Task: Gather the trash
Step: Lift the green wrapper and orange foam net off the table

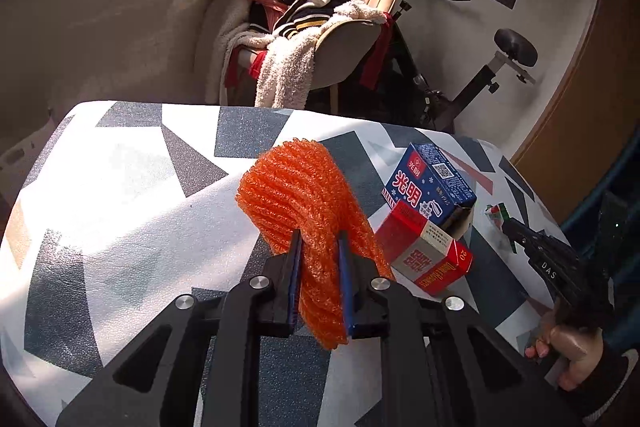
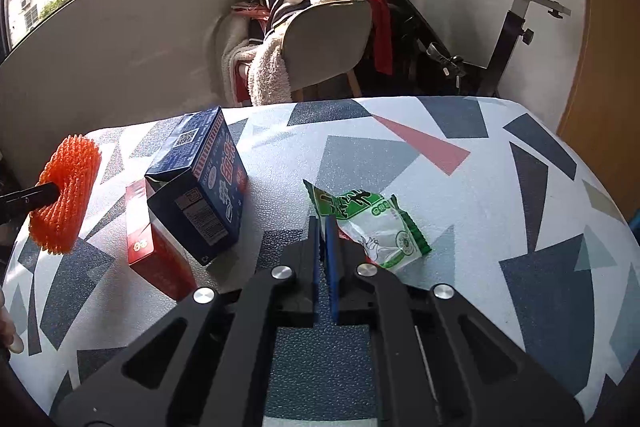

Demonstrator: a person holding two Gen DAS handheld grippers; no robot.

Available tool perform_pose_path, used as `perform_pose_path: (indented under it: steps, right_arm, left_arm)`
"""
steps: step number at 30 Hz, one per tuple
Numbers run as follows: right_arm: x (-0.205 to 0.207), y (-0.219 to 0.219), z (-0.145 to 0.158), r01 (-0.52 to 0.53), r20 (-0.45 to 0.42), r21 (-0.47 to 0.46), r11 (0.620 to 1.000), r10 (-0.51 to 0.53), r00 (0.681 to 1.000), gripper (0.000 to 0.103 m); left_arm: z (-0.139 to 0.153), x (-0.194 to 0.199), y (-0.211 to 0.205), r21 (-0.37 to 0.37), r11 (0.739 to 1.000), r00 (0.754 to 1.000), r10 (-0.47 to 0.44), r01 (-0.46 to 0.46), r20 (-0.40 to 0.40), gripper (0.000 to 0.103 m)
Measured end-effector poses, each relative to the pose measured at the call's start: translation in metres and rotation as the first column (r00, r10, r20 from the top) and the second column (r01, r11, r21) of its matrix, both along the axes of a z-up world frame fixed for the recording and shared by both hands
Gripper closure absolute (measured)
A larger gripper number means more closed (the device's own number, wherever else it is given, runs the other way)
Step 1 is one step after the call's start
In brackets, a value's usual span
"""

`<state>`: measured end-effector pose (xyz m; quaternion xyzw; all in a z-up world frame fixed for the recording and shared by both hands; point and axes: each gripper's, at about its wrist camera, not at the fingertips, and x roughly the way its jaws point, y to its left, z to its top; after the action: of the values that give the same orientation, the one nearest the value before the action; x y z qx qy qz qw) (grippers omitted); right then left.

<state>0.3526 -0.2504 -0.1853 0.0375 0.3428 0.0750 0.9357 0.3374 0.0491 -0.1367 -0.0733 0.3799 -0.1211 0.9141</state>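
My left gripper (image 1: 319,241) is shut on an orange foam fruit net (image 1: 304,195) and holds it above the patterned table (image 1: 120,187); the net also shows at the left of the right wrist view (image 2: 66,195). My right gripper (image 2: 322,223) is shut on the edge of a green and clear plastic wrapper (image 2: 372,223) that lies on the table; the gripper also shows in the left wrist view (image 1: 505,223). A blue carton (image 2: 200,187) leans on a red box (image 2: 152,251) between the two grippers. Both show in the left wrist view, blue carton (image 1: 428,183), red box (image 1: 428,251).
Beyond the table's far edge stand a chair piled with clothes and a fleece (image 2: 304,39) and an exercise bike (image 2: 500,39) against a grey wall. A wooden door (image 2: 600,67) is at the right.
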Motion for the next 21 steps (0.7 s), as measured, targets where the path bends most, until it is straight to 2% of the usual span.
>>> perform_pose_path:
  steps: [4,9,13,15,17,18,19,21]
  right_arm:
    - [-0.036,0.010,0.036,-0.073,0.091,0.013,0.997,0.071,0.993,0.096]
    - [-0.087,0.015,0.057,-0.127,0.121,0.050,0.991,0.121,0.985,0.096]
    - [-0.109,0.023,0.053,-0.165,0.082,0.011,0.986,0.164,0.983,0.096]
    - [-0.112,0.025,0.049,-0.146,0.056,-0.024,0.989,0.147,0.988,0.094]
    - [-0.107,0.023,0.040,-0.160,0.006,0.001,0.987,0.160,0.987,0.071]
    - [-0.103,0.021,0.036,-0.159,-0.021,0.022,0.987,0.160,0.987,0.044]
    - [-0.100,0.020,0.032,-0.154,-0.031,0.035,0.987,0.155,0.987,0.033]
    - [-0.091,0.022,0.024,-0.152,-0.055,0.026,0.988,0.153,0.987,0.033]
  left_arm:
    - [0.020,-0.056,0.006,0.010,0.999,0.998,-0.041,0.040,0.050,0.087]
    - [0.032,-0.125,0.010,-0.063,0.996,0.996,-0.057,0.061,0.068,0.087]
    - [0.038,-0.167,0.004,-0.054,0.995,0.993,-0.084,0.089,0.083,0.087]
    - [0.041,-0.181,0.002,-0.057,0.994,0.992,-0.092,0.097,0.089,0.087]
    - [0.042,-0.190,0.002,-0.057,0.994,0.992,-0.093,0.098,0.087,0.087]
    - [0.042,-0.193,0.003,-0.065,0.993,0.992,-0.088,0.094,0.085,0.087]
    - [0.042,-0.193,0.004,-0.072,0.993,0.993,-0.082,0.088,0.082,0.087]
    - [0.041,-0.195,0.007,-0.079,0.994,0.994,-0.071,0.077,0.080,0.087]
